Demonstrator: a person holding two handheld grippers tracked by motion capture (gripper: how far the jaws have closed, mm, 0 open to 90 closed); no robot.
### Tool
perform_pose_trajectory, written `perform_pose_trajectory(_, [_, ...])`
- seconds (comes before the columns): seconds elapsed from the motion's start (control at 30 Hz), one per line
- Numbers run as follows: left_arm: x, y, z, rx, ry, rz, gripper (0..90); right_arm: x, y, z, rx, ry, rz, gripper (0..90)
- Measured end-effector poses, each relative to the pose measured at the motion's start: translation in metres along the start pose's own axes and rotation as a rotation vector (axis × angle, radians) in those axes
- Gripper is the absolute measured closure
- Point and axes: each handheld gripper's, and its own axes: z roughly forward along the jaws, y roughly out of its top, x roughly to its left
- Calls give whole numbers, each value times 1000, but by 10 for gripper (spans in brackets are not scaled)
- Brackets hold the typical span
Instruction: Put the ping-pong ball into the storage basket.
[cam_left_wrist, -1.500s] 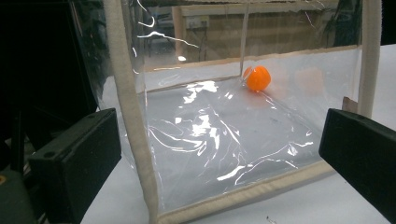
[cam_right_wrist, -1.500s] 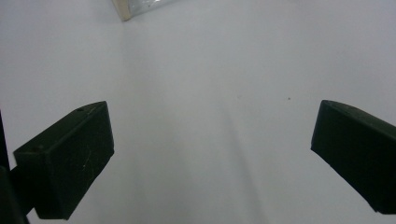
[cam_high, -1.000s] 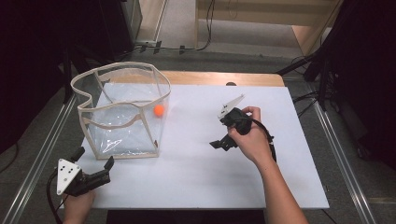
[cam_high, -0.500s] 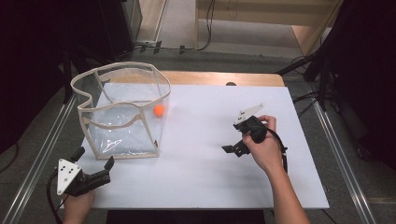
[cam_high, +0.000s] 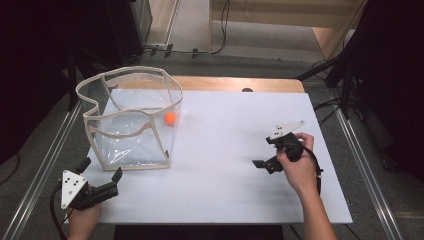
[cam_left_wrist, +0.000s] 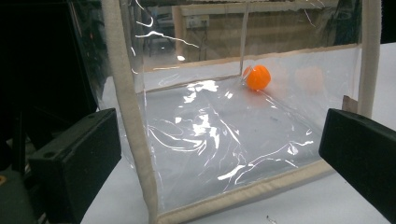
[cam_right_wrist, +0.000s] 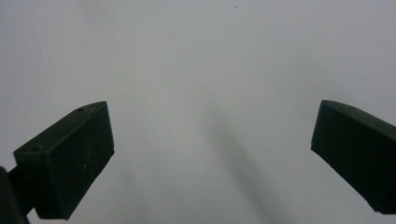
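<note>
White tabletop (cam_high: 225, 150): an orange ball (cam_high: 170, 118) is seen apparently inside the clear bin (cam_high: 107, 125). Both the left gripper (cam_high: 102, 182) and right gripper (cam_high: 261, 163) are held apart, empty; the bin's rim should be cleared first.

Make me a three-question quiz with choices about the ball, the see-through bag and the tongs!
1. Where is the orange ball?
A. inside the clear bag
B. on the floor
C. held in the right tongs

2. How many orange balls are there?
A. three
B. one
C. five

3. How are the left tongs?
A. shut on the ball
B. shut on the bag's rim
C. open, holding nothing

Answers: 1 A, the ball lies on the bag's bottom behind its clear wall. 2 B, a single ball shows in the high view. 3 C, the left gripper view shows both jaws wide apart before the bag.
</note>
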Motion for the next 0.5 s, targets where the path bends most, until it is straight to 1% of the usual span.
perform_pose_trajectory(0.17, [0,0,0,1,0,1,0,-4,-13,-6,-21,-11,18,0])
perform_pose_trajectory(0.4, [0,0,0,0,3,-1,0,-5,-31,-16,-69,-19,44,0])
perform_pose_trajectory(0.5, [0,0,0,3,4,4,0,-5,-42,-19,-92,-24,54,0])
